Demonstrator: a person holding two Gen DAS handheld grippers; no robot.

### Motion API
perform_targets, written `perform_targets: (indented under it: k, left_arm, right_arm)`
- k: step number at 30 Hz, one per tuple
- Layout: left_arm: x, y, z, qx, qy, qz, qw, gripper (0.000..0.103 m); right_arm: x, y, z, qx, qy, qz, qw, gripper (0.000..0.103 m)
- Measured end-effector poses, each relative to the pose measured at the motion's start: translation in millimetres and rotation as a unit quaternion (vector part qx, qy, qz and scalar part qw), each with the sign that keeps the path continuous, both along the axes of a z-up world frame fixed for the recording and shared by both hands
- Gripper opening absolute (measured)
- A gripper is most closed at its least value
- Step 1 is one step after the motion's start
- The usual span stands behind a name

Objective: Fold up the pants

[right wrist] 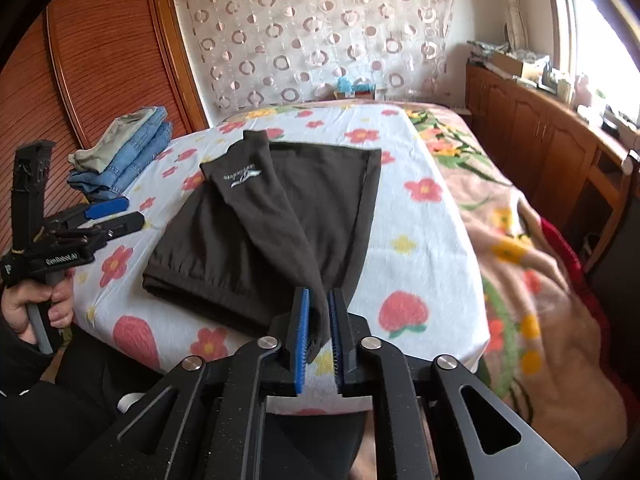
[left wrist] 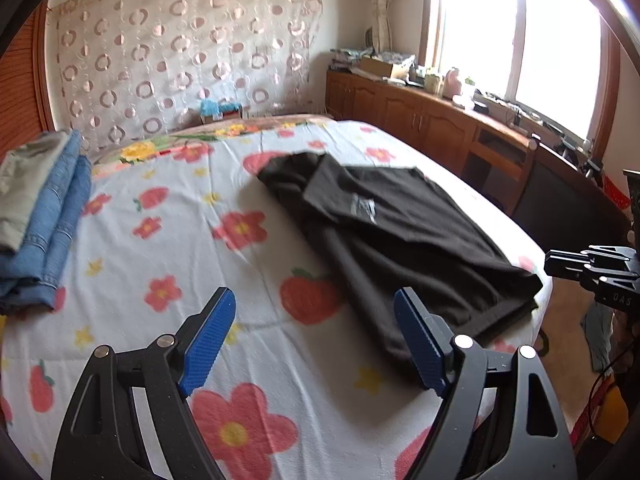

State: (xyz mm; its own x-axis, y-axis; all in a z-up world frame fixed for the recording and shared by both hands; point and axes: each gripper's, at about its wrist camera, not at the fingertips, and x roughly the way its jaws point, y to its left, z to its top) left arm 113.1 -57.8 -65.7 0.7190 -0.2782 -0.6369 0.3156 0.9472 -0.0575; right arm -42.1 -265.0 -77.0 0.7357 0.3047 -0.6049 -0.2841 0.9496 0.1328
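I see the dark brown pants (right wrist: pixel 256 236) lying partly folded on the bed (right wrist: pixel 416 236), over the white flowered sheet, with one leg doubled back so its printed logo faces up. My right claw (right wrist: pixel 319 332) sits at the near edge of the bed with a tail of the pants fabric hanging between its blue pads (right wrist: pixel 302 336). The jaws stand only a little apart, and from this view the cloth looks loose in the gap rather than pinched, so I read it as let go or nearly so. My left claw (left wrist: pixel 316 336) hovers wide apart over bare sheet just beside the pants, gripping nothing; in the right wrist view I see a hand (right wrist: pixel 40 304) holding its handle off to the side.

The fabric looks like a soft, light knit: it drapes, wrinkles easily and holds no shape of its own, so any fold will sag unless both corners travel together. It does not look slippery, and the ribbed pads should bite well on a doubled layer. I judge the best holds to be the thicker seamed parts, the hem or the waistband edge, taken at two corners well apart so the cloth stays taut. A single-layer pinch mid-panel would likely drag the lower layers askew.

A stack of folded blue jeans (left wrist: pixel 52 216) sits at the far side of the bed, well apart from the work.
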Motion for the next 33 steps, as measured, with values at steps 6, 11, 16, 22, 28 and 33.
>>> perform_targets:
  k: [6,11,16,22,28,33]
  left_arm:
    - [1,7,14,0.0,-0.019,0.009,0.9998,0.082]
    - [7,13,18,0.004,-0.027,0.016,0.9995,0.082]
    - [10,24,22,-0.001,-0.031,0.028,0.9991,0.082]
    - [7,39,26,-0.002,-0.039,0.043,0.9983,0.082]
    - [5,54,29,-0.003,-0.041,0.054,0.9977,0.082]
    - [4,63,28,-0.009,-0.043,0.062,0.9971,0.082]
  right_arm:
    - [6,2,12,-0.011,-0.022,0.003,1.0,0.035]
    - [22,16,17,-0.016,-0.031,0.023,0.999,0.036]
    - [47,35,18,-0.008,-0.039,0.051,0.998,0.036]
    - [86,67,18,0.006,-0.035,0.098,0.995,0.036]
    - [125,100,10,-0.006,-0.016,0.128,0.992,0.036]
    - [150,122,6,-0.009,0.004,0.145,0.989,0.036]
